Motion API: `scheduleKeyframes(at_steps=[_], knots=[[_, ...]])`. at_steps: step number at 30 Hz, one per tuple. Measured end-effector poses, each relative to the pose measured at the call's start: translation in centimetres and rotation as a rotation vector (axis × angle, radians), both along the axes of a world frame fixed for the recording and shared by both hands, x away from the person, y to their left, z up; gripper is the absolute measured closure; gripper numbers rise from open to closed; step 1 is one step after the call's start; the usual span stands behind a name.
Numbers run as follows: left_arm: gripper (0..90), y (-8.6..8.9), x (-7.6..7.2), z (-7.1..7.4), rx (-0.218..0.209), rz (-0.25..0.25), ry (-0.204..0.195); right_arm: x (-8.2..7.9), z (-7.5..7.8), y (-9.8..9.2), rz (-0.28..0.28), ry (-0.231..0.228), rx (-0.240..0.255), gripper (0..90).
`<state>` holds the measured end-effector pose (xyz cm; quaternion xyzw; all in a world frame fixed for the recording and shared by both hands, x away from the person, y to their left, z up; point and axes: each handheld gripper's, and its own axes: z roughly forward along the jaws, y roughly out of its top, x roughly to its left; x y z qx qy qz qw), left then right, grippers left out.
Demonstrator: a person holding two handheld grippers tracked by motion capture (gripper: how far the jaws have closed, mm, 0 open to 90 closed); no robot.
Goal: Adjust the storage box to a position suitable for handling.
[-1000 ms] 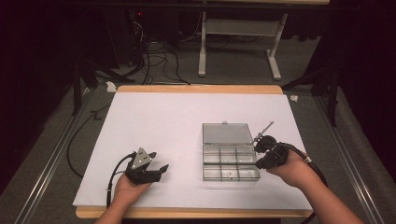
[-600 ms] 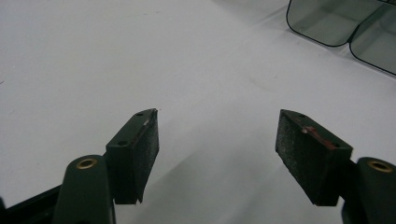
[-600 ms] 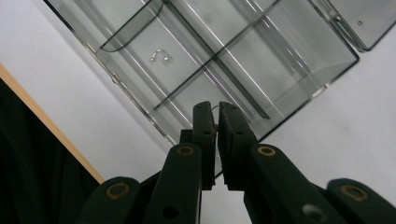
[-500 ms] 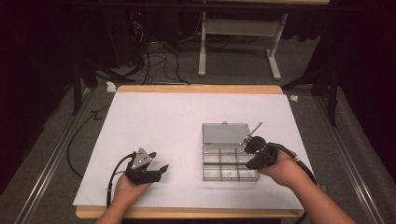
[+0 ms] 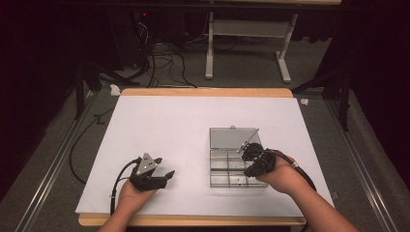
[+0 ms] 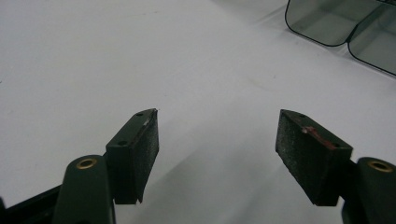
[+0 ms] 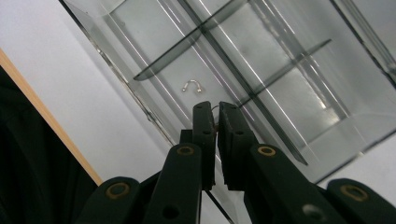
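One small U-shaped hook (image 7: 190, 85) lay left of centre in a cell of the single clear box (image 5: 227, 185). Just below it, the right gripper (image 7: 217, 108) had its jaws pressed together, perhaps pinching a wire sliver. Any release would best be low, over one cell. At lower left, the left gripper (image 5: 167, 175) gaped empty.
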<state>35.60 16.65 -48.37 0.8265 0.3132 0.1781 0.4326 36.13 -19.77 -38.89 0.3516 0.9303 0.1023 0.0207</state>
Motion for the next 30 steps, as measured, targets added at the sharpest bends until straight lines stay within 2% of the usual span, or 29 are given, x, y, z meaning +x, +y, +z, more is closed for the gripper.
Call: scheduleKeyframes(at_steps=[9,14,30], knots=[[30.5,0.0,0.0,0.0,-0.001,-0.003,0.000,0.5,-0.7,1.8,0.031,0.020,-0.001,86.8],[30.5,0.0,0.0,0.0,-0.001,-0.003,0.002,0.8,-1.7,2.5,0.038,0.033,-0.005,86.8],[30.7,0.0,0.1,0.0,0.002,-0.007,0.009,0.9,-3.5,2.2,0.030,0.076,-0.019,86.8]])
